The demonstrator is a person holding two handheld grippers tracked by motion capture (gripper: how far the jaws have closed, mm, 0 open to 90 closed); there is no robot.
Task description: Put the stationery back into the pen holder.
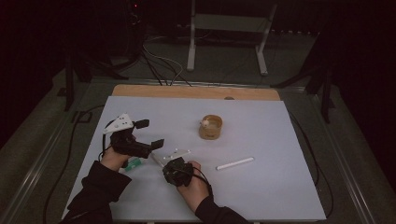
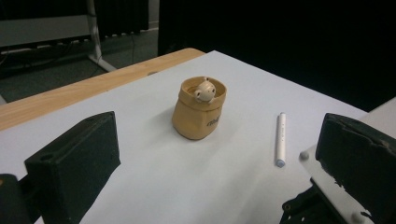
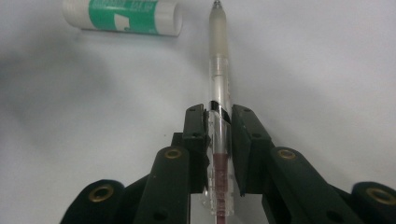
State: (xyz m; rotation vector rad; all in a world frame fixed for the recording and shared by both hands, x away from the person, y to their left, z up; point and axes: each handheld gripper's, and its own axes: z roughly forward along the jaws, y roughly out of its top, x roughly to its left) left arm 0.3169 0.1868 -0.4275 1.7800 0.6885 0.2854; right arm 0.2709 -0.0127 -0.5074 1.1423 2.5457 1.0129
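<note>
Pinching the clear plastic pen with the reddish refill [image 3: 219,116] lengthwise, the right gripper [image 3: 218,123] is kept low at the bottom centre of the frame, so the pen can likely be lifted off the white table sheet [image 1: 280,196]. The left gripper [image 1: 148,134] is left spread wide, holding nothing, aimed at the tan fabric pouch [image 2: 198,109], probably where it's headed.

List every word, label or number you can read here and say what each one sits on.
Tan fabric pouch: a small dark word printed low on its side, too blurred to read.
White tube with green label: pale lettering on the green, too blurred to read.
Clear pen and white stick: no readable text.
</note>
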